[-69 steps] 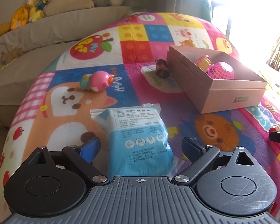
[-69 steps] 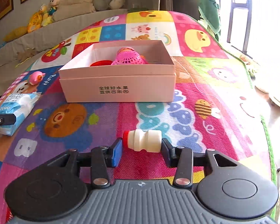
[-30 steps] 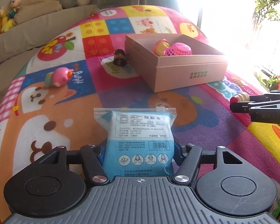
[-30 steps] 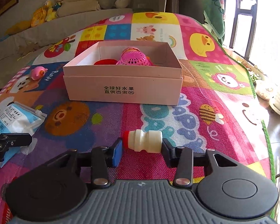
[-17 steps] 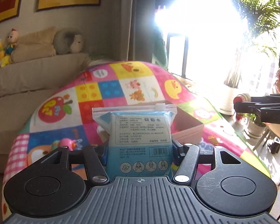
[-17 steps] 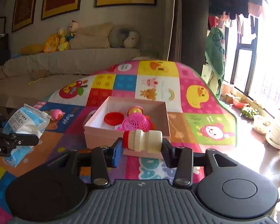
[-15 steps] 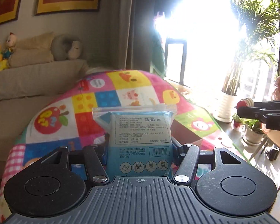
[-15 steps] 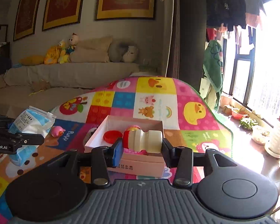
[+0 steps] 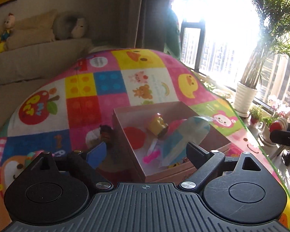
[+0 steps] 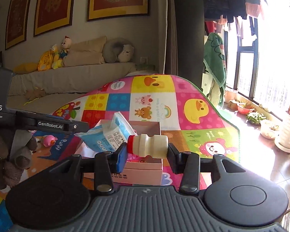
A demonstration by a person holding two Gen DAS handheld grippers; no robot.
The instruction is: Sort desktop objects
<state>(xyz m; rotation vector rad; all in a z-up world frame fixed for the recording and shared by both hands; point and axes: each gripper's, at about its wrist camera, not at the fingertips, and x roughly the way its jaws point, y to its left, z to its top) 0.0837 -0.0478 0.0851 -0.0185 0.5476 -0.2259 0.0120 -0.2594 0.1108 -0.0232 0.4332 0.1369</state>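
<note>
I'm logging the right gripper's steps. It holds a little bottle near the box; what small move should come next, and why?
Probably carry the small bottle forward over the pink box and lower it. The right gripper is shut on it, short of the opening, while the open left gripper has released the blue packet over the box.

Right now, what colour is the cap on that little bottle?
Red, on a cream-white bottle; the right wrist view shows it best.

My left gripper (image 9: 146, 152) hangs spread above the box (image 9: 125, 127) on the mat (image 9: 83, 89). The packet (image 10: 108, 134) is over the box. Behind the mat runs the sofa (image 10: 67, 77). My right gripper (image 10: 147, 150), right of the left, holds the bottle (image 10: 147, 146) crosswise.
</note>
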